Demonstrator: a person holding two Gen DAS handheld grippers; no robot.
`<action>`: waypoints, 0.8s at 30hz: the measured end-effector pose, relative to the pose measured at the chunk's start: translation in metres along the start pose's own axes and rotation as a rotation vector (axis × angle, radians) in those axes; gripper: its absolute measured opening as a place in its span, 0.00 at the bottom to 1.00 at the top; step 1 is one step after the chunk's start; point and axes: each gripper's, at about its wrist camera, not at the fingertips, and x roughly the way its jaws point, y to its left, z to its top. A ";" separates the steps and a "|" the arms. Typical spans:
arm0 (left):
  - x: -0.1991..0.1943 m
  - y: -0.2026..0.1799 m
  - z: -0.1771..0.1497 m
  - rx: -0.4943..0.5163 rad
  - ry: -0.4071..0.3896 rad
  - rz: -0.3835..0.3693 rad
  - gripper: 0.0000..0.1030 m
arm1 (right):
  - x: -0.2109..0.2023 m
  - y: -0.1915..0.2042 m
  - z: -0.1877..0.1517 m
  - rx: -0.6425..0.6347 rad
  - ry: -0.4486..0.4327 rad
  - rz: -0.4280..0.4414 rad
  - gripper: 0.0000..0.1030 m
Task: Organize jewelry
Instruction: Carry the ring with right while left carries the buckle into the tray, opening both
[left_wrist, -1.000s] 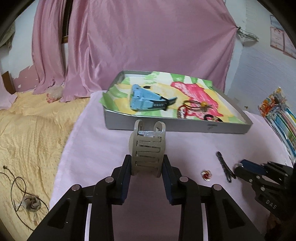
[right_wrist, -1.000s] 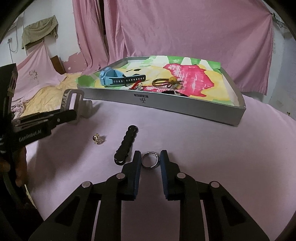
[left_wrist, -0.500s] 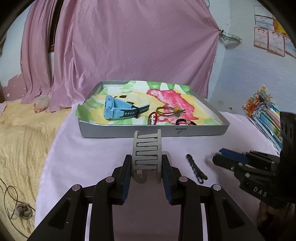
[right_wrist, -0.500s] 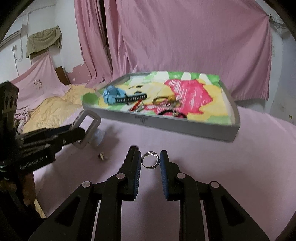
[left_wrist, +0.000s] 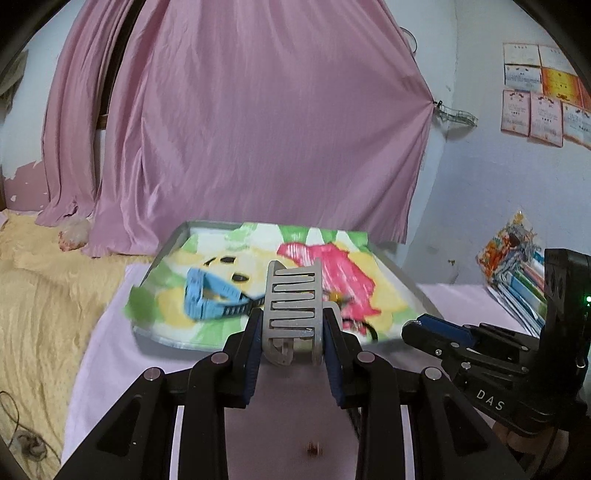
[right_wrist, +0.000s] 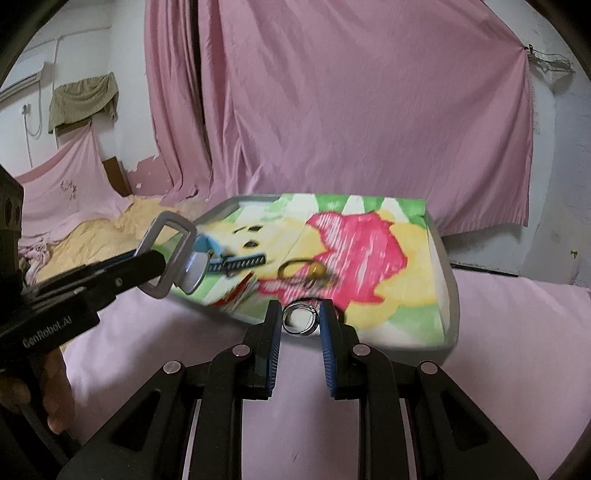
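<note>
Left gripper (left_wrist: 291, 328) pinching a grey hair claw clip (left_wrist: 291, 295), held above the near edge of the tray (left_wrist: 173, 240). Right gripper (right_wrist: 300, 318) pinching a small metal ring (right_wrist: 300, 317) over the tray's near rim. In tray on colourful paper: blue watch (left_wrist: 207, 295), hair ties (right_wrist: 303, 271), blurred. Tiny earring (left_wrist: 314, 448) on near pink tablecloth (right_wrist: 517, 332).

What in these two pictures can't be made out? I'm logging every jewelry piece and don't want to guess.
- Small items in the tray, right wrist view: motion blur smears them beside the blue watch.
- Tray's near middle, left wrist view: hidden behind the grey hair claw in the left tool.
- Speck on the pink cloth, left wrist view: too small to identify.
- Ring in the right tool: any detail is blurred.
</note>
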 end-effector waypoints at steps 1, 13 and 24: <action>0.005 0.000 0.002 -0.002 0.001 0.001 0.28 | 0.004 -0.002 0.003 0.002 -0.001 -0.007 0.18; 0.052 0.010 0.007 -0.053 0.123 0.044 0.28 | 0.055 -0.021 0.008 0.076 0.096 0.020 0.18; 0.068 0.015 0.000 -0.071 0.200 0.053 0.28 | 0.073 -0.023 0.003 0.085 0.156 0.015 0.18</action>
